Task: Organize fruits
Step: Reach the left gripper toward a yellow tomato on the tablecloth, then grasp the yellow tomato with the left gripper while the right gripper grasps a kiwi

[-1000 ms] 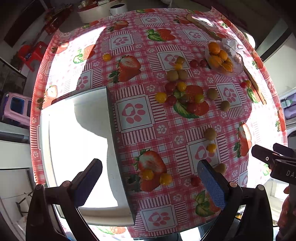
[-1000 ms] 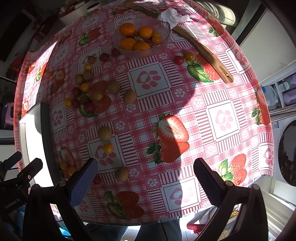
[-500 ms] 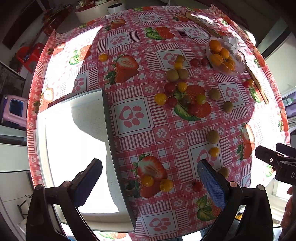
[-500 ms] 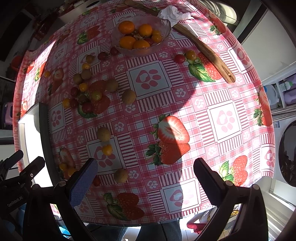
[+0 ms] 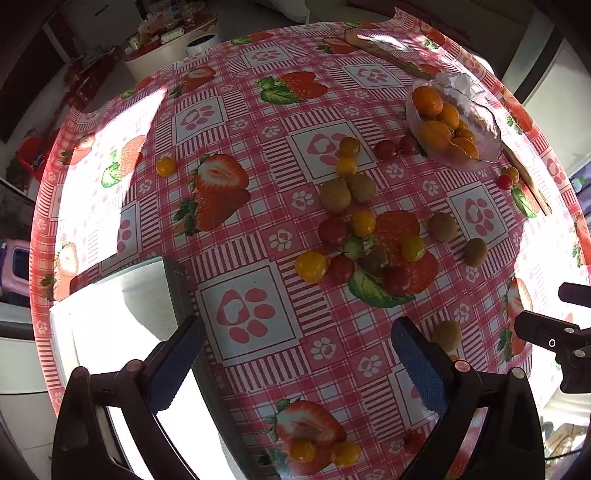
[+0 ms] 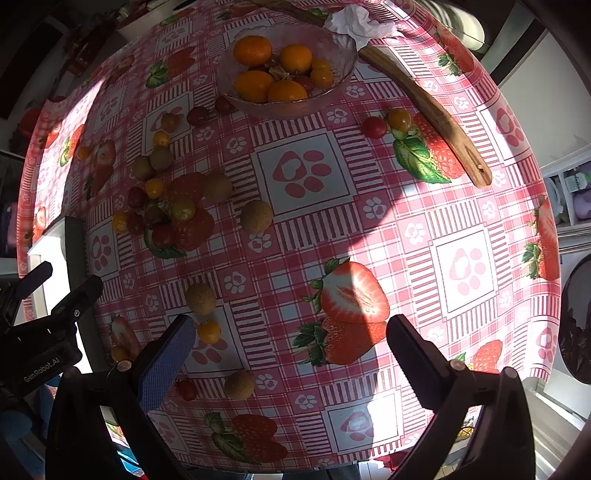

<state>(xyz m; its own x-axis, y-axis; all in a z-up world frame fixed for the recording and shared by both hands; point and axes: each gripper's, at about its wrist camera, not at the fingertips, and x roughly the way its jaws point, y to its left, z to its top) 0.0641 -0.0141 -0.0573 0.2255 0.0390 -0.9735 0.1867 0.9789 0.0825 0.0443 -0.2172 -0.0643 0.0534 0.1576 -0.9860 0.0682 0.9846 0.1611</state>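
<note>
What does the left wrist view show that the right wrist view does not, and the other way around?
Only the left wrist view shows the wide bright inside of the white tray and two yellow tomatoes on the near edge. Only the right wrist view shows the crumpled white tissue behind the bowl and the whole wooden stick. Both show the glass bowl of oranges, the scattered kiwis and tomatoes, and both open hand-held grippers: left, right.
</note>
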